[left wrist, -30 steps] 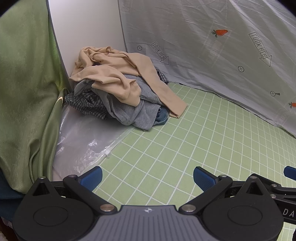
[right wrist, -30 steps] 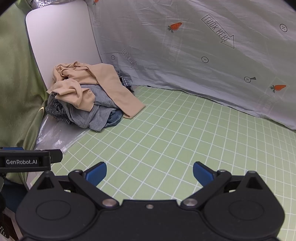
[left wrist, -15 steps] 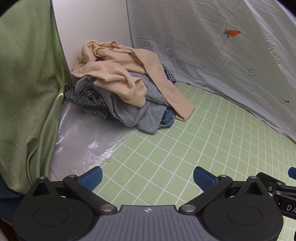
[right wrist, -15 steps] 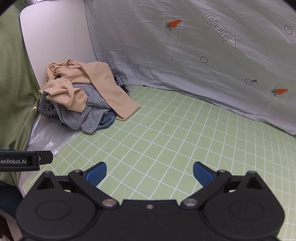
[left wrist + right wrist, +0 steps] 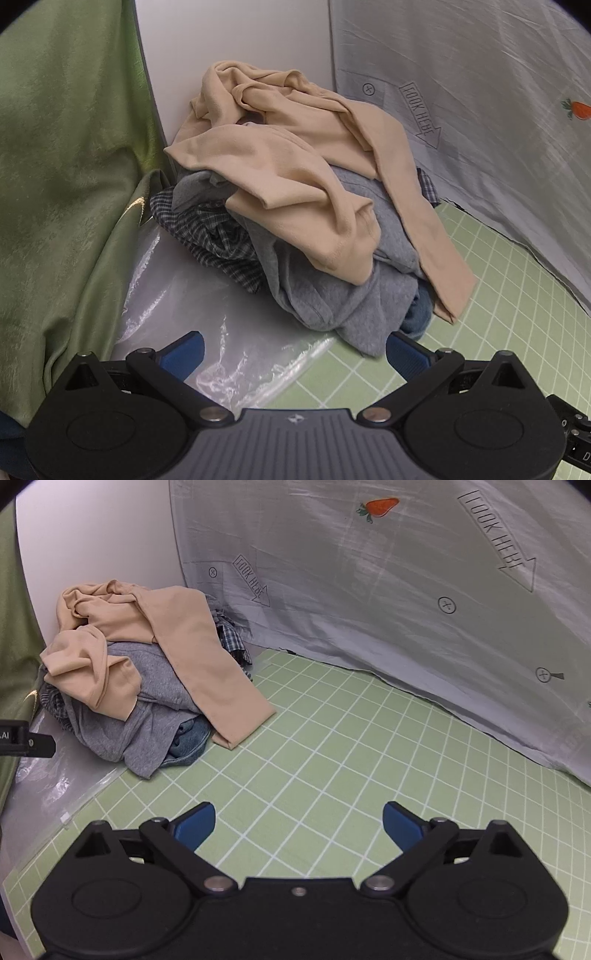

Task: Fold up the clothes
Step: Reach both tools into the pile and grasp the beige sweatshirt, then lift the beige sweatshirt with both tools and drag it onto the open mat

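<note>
A heap of clothes lies in the far left corner of the green grid mat [image 5: 332,746]. A beige garment [image 5: 295,173] is on top, with a grey one [image 5: 332,291], a dark checked one [image 5: 214,236] and a bit of blue denim [image 5: 417,314] under it. The beige garment [image 5: 177,638] and the grey one [image 5: 147,716] also show in the right wrist view. My left gripper [image 5: 293,350] is open and empty, close in front of the heap. My right gripper [image 5: 297,823] is open and empty over bare mat, to the right of the heap.
A clear plastic bag [image 5: 207,325] lies on the mat left of the heap. A green curtain [image 5: 66,184] hangs at the left. A white panel [image 5: 229,40] and a grey printed sheet [image 5: 388,590] close off the back.
Both grippers have moved forward and left toward the heap, the left one much closer. Both stayed open.
</note>
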A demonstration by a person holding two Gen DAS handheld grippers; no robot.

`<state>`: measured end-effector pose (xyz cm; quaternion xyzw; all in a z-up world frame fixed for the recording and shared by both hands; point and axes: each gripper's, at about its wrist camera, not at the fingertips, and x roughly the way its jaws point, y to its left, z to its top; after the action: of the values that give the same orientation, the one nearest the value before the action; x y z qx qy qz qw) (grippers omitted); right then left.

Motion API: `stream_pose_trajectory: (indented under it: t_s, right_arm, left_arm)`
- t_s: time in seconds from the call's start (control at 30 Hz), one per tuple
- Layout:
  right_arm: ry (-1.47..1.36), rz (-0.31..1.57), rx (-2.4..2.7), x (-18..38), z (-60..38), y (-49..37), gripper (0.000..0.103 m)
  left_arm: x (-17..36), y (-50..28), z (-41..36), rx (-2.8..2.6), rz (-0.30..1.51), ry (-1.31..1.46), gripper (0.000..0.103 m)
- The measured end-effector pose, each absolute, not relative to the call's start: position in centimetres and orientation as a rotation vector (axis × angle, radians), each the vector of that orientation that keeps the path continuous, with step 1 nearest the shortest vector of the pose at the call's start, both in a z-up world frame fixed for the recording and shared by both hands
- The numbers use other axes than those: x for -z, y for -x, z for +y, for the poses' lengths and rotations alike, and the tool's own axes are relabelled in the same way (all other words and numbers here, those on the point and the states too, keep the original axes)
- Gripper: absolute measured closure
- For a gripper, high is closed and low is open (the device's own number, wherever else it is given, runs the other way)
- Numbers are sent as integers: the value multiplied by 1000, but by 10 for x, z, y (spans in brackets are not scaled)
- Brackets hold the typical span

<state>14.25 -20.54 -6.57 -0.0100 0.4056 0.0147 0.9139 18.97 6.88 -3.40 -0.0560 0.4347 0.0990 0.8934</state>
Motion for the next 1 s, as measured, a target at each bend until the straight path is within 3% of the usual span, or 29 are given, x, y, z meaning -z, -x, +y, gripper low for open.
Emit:
stream_pose_trajectory:
  t_s: [0.2,0.43,0.63,0.7,0.77,0.83,1.0]
  right_arm:
    - [-3,887,-84,105,-196,-220,14]
    - [103,912,-187,152,-159,-287,29]
    - [105,903,-244,165,-142,-304,45]
    - [99,894,-244,164,-143,-304,56]
    - [95,881,-233,161,-147,-302,82]
    - [83,866,-215,156,-155,-296,86]
    - [59,819,-160,142,-176,-280,88]
  left_arm:
    - [50,-245,87,-207,903,193,2]
    - [64,-284,90,-176,931,197,35]
    - [74,-292,98,-188,957,252,48]
    - [75,-291,100,-188,959,260,53]
    - [74,-289,101,-189,958,263,62]
    - [71,-286,100,-190,953,260,74]
    - [56,-270,101,-185,932,265,84]
